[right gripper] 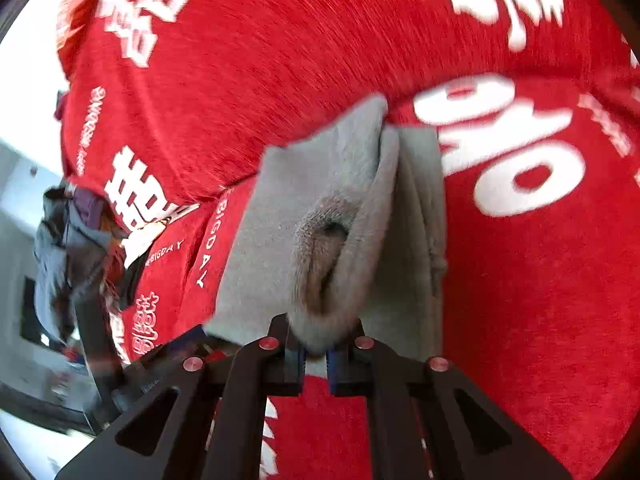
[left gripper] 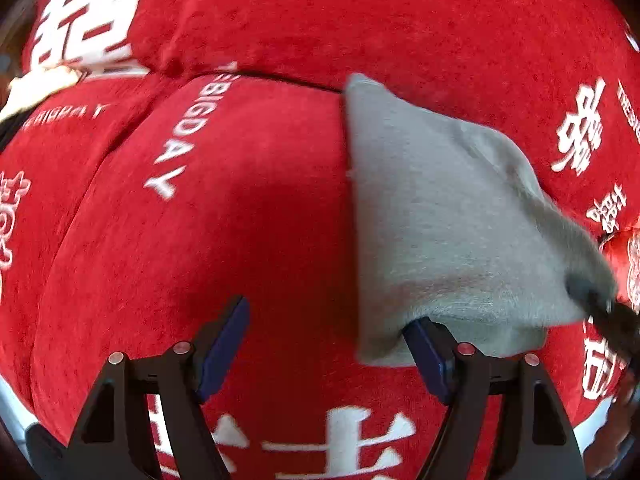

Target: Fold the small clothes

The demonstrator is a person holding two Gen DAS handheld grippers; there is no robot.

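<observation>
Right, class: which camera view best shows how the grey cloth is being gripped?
The right wrist view. There the right gripper has its jaws shut on a bunched edge of the grey cloth. The left wrist view shows the cloth spread over the red cover, one jaw of the open left gripper under its edge.

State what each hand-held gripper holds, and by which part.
The right hand-held gripper pinches a bunched fold at the near edge of the grey garment. The left hand-held gripper is open, holding nothing.

Red plush sofa cushions with white printed characters fill both views; bright daylight and a pale wall show beyond the sofa's left edge.
</observation>
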